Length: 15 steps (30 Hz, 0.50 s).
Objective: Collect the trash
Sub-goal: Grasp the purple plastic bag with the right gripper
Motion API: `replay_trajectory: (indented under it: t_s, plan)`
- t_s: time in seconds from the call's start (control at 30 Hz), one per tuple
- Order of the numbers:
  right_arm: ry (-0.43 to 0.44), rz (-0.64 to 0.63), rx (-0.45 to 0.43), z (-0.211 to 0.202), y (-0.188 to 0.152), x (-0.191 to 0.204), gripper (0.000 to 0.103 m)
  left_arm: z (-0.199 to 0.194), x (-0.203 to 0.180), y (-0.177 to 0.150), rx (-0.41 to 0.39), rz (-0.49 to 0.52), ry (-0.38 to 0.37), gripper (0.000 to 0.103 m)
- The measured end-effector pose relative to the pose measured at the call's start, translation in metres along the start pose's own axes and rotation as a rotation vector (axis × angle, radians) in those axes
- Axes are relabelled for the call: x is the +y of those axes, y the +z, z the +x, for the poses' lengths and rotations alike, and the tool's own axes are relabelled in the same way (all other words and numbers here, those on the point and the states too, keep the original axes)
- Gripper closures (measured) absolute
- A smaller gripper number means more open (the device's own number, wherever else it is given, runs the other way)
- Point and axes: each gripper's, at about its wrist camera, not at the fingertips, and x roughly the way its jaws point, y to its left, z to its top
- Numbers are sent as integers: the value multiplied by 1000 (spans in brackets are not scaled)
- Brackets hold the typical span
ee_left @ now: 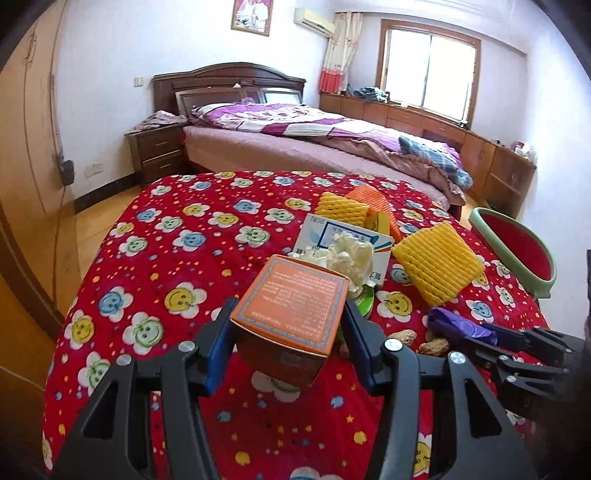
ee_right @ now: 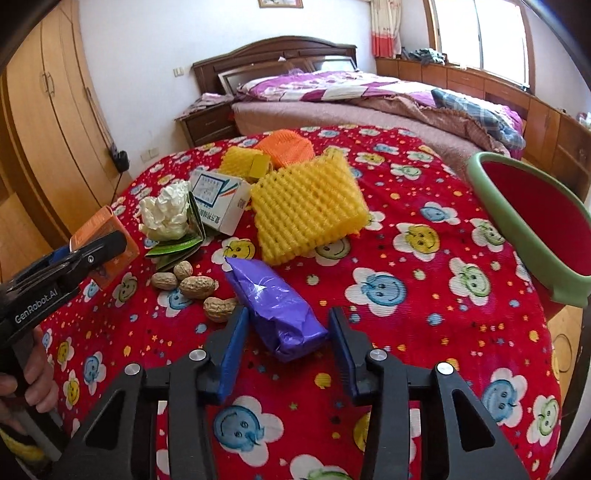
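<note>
My left hand-held gripper (ee_left: 288, 332) pinches the stiff orange box (ee_left: 291, 310) at lower centre. My right hand-held gripper (ee_right: 288, 347) stands spread around the purple plastic bag (ee_right: 275, 306) on the tabletop (ee_right: 424, 332); it looks light, slippery and crushable, so I'd squeeze its bulky middle.

home bedroom: bed (ee_left: 295, 136) with purple quilt, nightstand (ee_left: 157, 151), wardrobe (ee_left: 26, 177), curtained window (ee_left: 430, 74), probably air conditioner (ee_left: 314, 20).
</note>
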Motion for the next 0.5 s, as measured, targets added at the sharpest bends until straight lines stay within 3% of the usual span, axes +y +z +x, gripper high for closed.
replay_trajectory:
  t_s: [0.07, 0.27, 0.5]
  plan:
    - [1, 4, 12, 4, 1, 3, 69, 2, 1, 0, 0, 3, -20, 48]
    - [-22, -8, 10, 8, 1, 12, 71, 10, 2, 1, 21, 5, -97, 48]
    - [6, -15, -16, -3, 2, 13, 72, 5, -1, 0, 7, 2, -80, 47]
